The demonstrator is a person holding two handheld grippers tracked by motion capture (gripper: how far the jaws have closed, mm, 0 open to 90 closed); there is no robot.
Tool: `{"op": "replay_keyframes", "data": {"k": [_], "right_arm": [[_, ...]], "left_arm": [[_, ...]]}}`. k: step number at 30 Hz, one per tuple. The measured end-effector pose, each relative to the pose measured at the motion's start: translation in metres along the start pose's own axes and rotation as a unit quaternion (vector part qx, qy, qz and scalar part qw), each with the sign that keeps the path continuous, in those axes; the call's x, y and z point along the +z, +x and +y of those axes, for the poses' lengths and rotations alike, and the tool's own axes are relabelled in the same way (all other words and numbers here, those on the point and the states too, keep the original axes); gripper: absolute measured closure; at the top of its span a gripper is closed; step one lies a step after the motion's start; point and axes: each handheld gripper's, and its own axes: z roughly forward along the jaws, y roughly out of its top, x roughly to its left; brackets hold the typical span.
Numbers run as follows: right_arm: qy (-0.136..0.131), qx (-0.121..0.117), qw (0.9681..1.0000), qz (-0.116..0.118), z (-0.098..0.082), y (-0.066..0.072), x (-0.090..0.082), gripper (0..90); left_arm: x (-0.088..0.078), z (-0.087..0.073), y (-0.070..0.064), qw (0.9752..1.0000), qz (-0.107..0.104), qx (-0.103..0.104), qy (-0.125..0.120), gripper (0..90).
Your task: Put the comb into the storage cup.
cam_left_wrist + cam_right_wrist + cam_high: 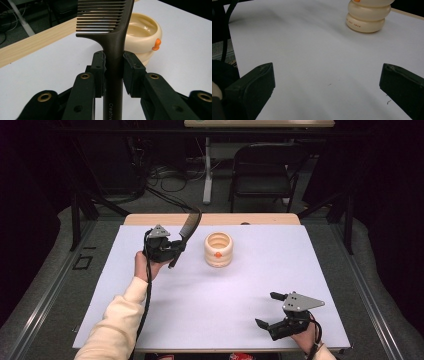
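Left gripper (172, 251): was held above the far left part of the sheet; its two jaws were clamped on the handle of the comb (113, 62), one pad on each side; grey three-cornered plate on top; cable trailing back along the cream sleeve (117, 320).
Comb: dark, long-handled; stood raised off the table, teeth end uppermost and tilted toward the holder; pale lettering on the handle below the pads, too cropped to read in full.
Ringed holder (218, 249): cream, stacked-ring body, open at the top, small orange knob on its near side; stood upright near the middle of the far half of the sheet, just to the right of the comb; probably empty, though its inside showed only in part.
Right gripper (267, 309): rested low at the near right corner of the sheet; jaws stood wide apart with only bare surface between them; well apart from the holder.
White sheet (220, 295): covered the wooden table (150, 219); plain.
Background: a black folding chair (262, 170) beyond the table's far edge.
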Motion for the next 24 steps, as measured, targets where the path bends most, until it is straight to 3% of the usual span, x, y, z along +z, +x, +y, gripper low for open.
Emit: {"op": "replay_keyframes", "data": {"k": [11, 24], "right_arm": [[-0.001, 0.002, 1.0000, 0.000, 0.000, 0.000, -0.001, 0.0], [-0.001, 0.001, 1.0000, 0.000, 0.000, 0.000, -0.001, 0.0]], "left_arm": [[0.003, 0.010, -0.006, 0.9998, -0.003, 0.002, -0.018, 72.7], [0.007, 0.022, -0.010, 0.9997, -0.002, 0.017, -0.015, 72.7]]}}
